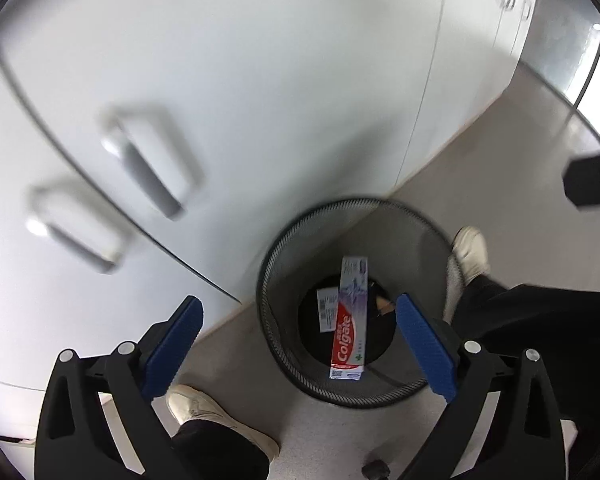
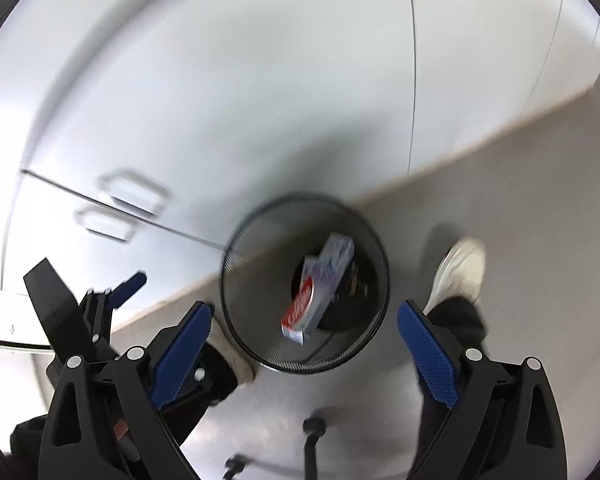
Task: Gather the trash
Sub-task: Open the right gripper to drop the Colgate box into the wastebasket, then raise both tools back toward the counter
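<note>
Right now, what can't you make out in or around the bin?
- Dark items on the mesh bin floor: toothpaste box covers them, left wrist view; blurred in right.
- Small label: print too small.
- Black object at floor: blurred, right wrist view.

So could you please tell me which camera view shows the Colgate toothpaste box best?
The left wrist view: the Colgate toothpaste box is sharp there, its logo readable, leaning inside the mesh wastebasket. The right wrist view shows the same box blurred, its lettering smeared.
</note>
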A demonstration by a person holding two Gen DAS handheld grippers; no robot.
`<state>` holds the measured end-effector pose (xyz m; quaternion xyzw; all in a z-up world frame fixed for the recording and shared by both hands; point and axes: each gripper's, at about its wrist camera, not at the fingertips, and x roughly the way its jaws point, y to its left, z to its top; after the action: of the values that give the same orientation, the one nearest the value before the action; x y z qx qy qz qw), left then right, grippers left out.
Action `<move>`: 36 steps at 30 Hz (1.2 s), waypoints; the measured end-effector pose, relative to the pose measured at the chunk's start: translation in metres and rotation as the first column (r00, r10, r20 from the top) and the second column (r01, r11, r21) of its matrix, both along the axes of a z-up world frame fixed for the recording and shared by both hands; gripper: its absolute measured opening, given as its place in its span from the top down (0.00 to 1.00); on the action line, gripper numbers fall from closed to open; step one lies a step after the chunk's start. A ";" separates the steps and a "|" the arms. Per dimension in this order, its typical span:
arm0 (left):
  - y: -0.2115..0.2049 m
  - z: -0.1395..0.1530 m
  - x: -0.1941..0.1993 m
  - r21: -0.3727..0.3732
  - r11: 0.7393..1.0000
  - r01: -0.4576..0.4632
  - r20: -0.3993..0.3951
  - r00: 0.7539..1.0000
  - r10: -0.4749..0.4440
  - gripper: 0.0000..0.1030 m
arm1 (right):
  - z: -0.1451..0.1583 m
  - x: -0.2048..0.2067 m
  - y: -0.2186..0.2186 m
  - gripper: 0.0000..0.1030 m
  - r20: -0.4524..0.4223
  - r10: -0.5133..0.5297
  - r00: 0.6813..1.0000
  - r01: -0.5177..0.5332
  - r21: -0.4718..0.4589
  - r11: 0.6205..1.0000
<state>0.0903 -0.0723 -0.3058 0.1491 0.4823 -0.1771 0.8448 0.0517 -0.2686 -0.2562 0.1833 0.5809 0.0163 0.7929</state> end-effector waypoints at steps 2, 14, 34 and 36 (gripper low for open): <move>0.007 0.036 -0.015 -0.031 0.999 -0.010 0.062 0.998 0.012 0.05 | 0.039 -0.014 0.003 0.08 0.086 0.002 0.996 0.000 -0.015 1.000; 0.087 0.245 -0.071 -0.202 0.969 -0.144 0.341 0.917 0.207 0.04 | 0.231 -0.066 0.018 0.04 0.461 0.000 0.888 -0.019 0.038 0.999; 0.128 0.377 0.024 -0.333 0.892 -0.306 0.337 0.845 0.415 0.04 | 0.369 0.072 0.062 0.03 0.620 0.171 0.766 -0.151 -0.085 0.985; 0.131 0.378 0.039 -0.357 0.876 -0.325 0.307 0.844 0.439 0.04 | 0.370 0.091 0.068 0.03 0.613 0.188 0.767 -0.164 -0.096 0.982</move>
<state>0.1297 0.0589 0.0718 -0.0458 0.2984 -0.0401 0.9525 0.1430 -0.2006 0.1139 0.0978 0.3034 0.1388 0.9376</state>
